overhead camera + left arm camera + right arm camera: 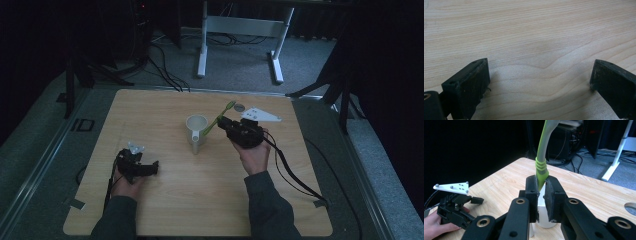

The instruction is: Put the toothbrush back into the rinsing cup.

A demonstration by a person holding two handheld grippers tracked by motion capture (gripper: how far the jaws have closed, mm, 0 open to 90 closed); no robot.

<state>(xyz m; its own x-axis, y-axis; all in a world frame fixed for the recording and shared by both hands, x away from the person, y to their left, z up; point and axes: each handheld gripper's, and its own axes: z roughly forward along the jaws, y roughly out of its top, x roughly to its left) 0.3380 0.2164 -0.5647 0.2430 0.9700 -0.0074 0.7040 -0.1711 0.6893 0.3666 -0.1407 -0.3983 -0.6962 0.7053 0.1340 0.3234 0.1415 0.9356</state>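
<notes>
A white mug stands upright at the middle of the wooden table. My right gripper, just right of the mug, is shut on a green and grey toothbrush that slants up to the right; its lower end reaches the mug's rim. In the right gripper view the jaws pinch the toothbrush by its green handle above the mug. My left gripper rests open near the table's left front. In its own view the left gripper has bare wood between its fingers.
A round grey hole sits in the table near its far right edge. A black cable trails from the right gripper toward the front right. White desk legs stand on the floor beyond the table.
</notes>
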